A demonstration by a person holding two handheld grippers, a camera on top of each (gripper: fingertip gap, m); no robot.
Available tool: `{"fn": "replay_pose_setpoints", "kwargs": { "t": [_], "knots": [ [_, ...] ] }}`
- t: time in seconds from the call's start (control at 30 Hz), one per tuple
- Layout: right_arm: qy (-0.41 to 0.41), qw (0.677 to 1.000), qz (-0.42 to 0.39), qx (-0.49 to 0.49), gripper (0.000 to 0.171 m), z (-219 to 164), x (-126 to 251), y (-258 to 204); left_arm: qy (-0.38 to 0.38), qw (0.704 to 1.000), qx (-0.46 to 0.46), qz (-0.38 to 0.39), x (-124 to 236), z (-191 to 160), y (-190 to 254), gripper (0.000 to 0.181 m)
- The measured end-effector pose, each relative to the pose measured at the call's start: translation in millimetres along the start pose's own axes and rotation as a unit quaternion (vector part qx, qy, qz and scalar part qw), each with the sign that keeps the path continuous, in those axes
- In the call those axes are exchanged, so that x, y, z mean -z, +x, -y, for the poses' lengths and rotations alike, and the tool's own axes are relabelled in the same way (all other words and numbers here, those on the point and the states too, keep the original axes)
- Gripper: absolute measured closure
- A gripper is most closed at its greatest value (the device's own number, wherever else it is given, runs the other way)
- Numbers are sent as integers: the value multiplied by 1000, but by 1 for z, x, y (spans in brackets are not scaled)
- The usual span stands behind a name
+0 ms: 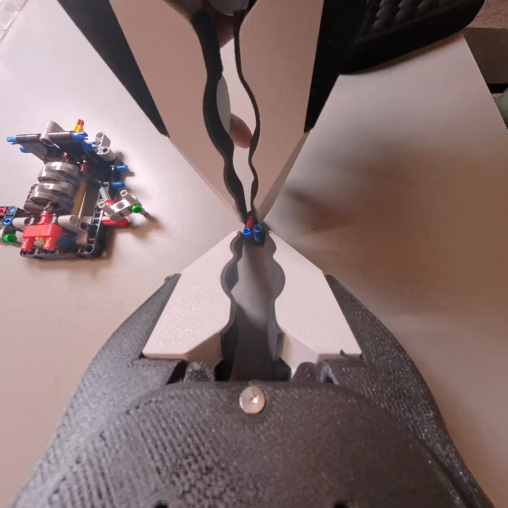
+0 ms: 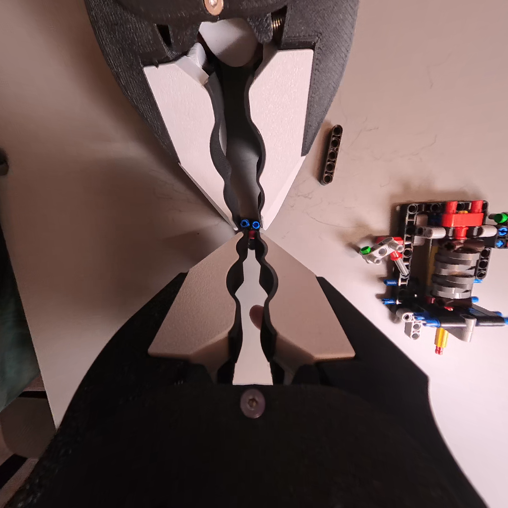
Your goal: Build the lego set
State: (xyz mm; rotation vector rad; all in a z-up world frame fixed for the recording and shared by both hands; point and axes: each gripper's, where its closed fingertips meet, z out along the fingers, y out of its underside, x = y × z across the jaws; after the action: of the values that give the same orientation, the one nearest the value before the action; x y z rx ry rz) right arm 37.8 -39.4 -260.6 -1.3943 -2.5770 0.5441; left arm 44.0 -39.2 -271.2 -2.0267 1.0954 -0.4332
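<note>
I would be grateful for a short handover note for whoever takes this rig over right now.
Left gripper: shut on a small black piece carrying two blue pins.
Right gripper: shut on the same small piece from the opposite side, at its red part; the two grippers meet tip to tip above the table.
Partly built model: lies untouched on the table to the side, as does a loose black beam.
Done: the model's frame, grey wheels and pins are together.
Left: probably finish the small piece, then fit it and the beam to the model.
</note>
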Motion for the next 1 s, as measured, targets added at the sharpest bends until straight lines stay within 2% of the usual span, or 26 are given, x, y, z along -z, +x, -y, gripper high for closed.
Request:
{"fn": "replay_pose_setpoints", "kwargs": {
  "t": [0.37, 0.57, 0.63, 0.73, 0.83, 1.0],
  "knots": [
    [29, 999, 13, -27, 170, -1, 1, 1, 0, 1000, -2, 3, 0, 0, 0, 167],
    [106, 991, 22, -76, 170, 8, 14, 4, 4, 1000, 9, 6, 2, 0, -2, 166],
    [155, 984, 28, -83, 169, 16, 25, 4, 36, 999, 23, -5, 9, 8, -1, 157],
    [235, 967, 41, -94, 169, 28, 43, 2, 94, 994, 51, -10, 22, 26, -5, 162],
    [263, 959, 46, -96, 169, 29, 48, -1, 141, 989, 54, -5, 32, 42, -7, 174],
    [261, 961, 39, -84, 169, 25, 45, -5, 129, 991, 32, -4, 29, 43, -1, 180]
  ]
}}
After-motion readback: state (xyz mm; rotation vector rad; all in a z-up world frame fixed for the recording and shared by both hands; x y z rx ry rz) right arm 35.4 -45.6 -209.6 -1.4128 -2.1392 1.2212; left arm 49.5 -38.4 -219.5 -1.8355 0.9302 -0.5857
